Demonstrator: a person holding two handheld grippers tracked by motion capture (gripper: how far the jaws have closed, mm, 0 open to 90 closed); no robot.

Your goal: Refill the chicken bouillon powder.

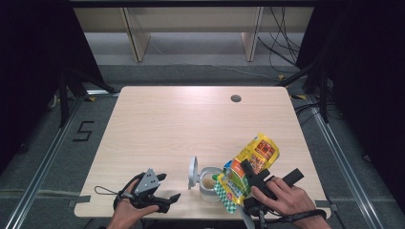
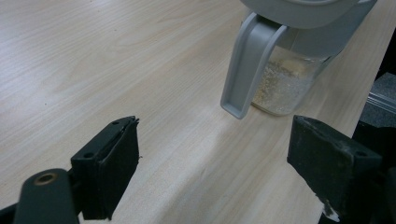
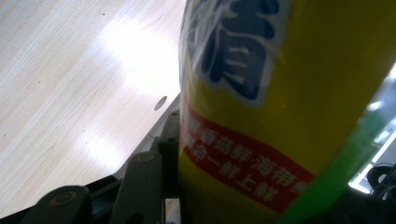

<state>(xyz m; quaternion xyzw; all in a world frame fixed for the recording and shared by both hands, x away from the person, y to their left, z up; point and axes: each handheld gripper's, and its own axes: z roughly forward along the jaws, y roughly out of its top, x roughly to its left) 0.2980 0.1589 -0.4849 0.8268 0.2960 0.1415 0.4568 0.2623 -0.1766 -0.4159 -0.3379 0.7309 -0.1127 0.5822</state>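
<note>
Right tool (image 1: 252, 177) at near edge of counter (image 1: 162, 124): jaws clamped on a yellow seasoning bag (image 1: 248, 167), part-way closed. Bag tilted, lower end over the open mouth of a clear jar (image 1: 210, 183). Jar's grey lid (image 1: 193, 172) hinged back to its left; pale granules inside. Left tool (image 1: 162, 188) just left of jar, jaws wide apart, holding nothing.

The far and left stretches of the surface (image 1: 157, 119) lie bare, so a hand-held gripper could pass there freely. Near the front edge, the open jar (image 1: 209, 183) with its raised lid (image 1: 193, 172) stands in the way, the tilted yellow pouch (image 1: 248, 167) crowding its right side.
</note>
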